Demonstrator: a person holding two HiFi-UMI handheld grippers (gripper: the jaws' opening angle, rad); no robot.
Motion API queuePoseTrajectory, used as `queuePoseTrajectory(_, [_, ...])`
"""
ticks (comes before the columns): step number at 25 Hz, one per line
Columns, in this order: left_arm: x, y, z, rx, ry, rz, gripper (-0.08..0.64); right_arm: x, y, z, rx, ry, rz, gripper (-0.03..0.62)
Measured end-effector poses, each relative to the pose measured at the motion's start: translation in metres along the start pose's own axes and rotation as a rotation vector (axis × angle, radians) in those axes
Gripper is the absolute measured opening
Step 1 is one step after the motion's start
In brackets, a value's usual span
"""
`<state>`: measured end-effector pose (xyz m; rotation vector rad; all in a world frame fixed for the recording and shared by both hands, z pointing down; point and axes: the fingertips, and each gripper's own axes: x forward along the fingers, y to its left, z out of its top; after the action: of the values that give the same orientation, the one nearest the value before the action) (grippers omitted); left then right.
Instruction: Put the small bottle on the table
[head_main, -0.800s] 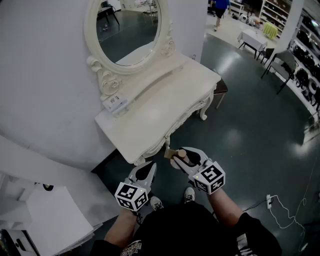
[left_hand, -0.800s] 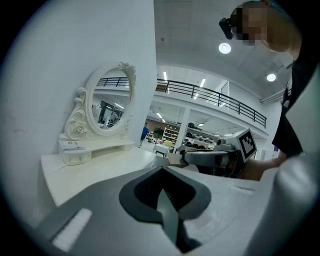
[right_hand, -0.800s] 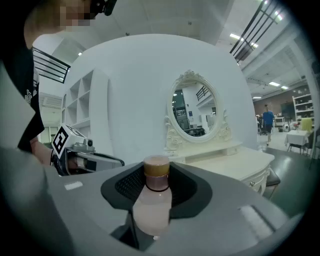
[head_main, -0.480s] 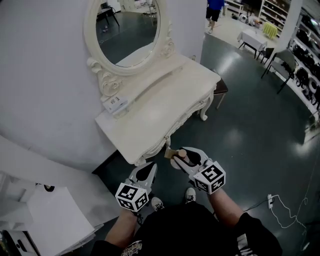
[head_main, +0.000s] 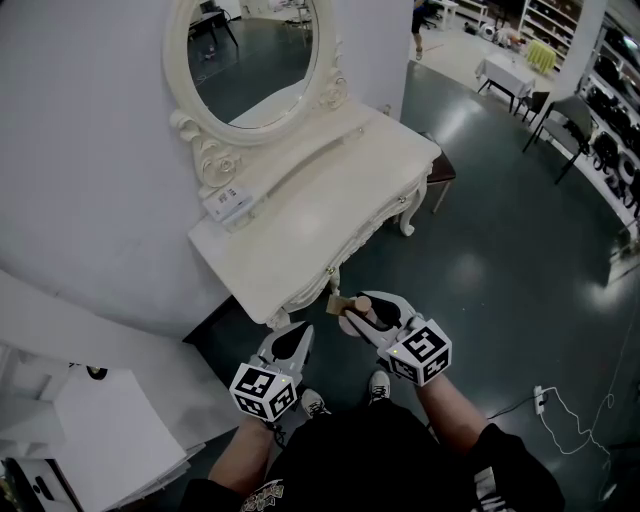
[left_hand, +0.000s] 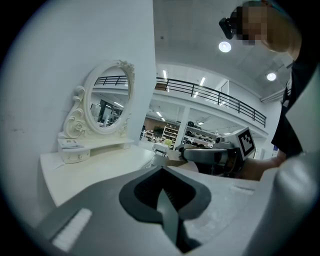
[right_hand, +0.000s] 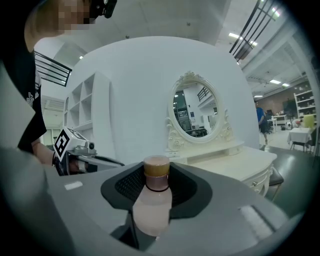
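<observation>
Your left gripper (head_main: 293, 338) hangs low at your left, jaws pressed together with nothing between them, well short of the table (head_main: 330, 190). Just to its right, your right gripper (head_main: 366, 310) is clamped on the small bottle (right_hand: 150, 202), jaws squeezing its pale pink body on both sides. The tan cap (right_hand: 156, 167) is on and pokes out past the jaws. What's inside the bottle can't be made out. It's in the air over the dark floor (head_main: 500, 260), cap near the table's front edge, not on the top. Ahead stands the white table with its oval mirror (head_main: 255, 55) and a small card (head_main: 232, 205) at the back left.
</observation>
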<state>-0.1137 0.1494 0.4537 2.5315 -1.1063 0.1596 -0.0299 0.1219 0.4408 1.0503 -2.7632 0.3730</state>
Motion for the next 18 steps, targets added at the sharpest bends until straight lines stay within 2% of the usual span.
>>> queuePoseTrajectory(18, [0.025,-0.025,-0.006,-0.015,0.002,0.051,0.0,-0.018,-0.032,-0.007,0.002,0.014,0.051,0.166])
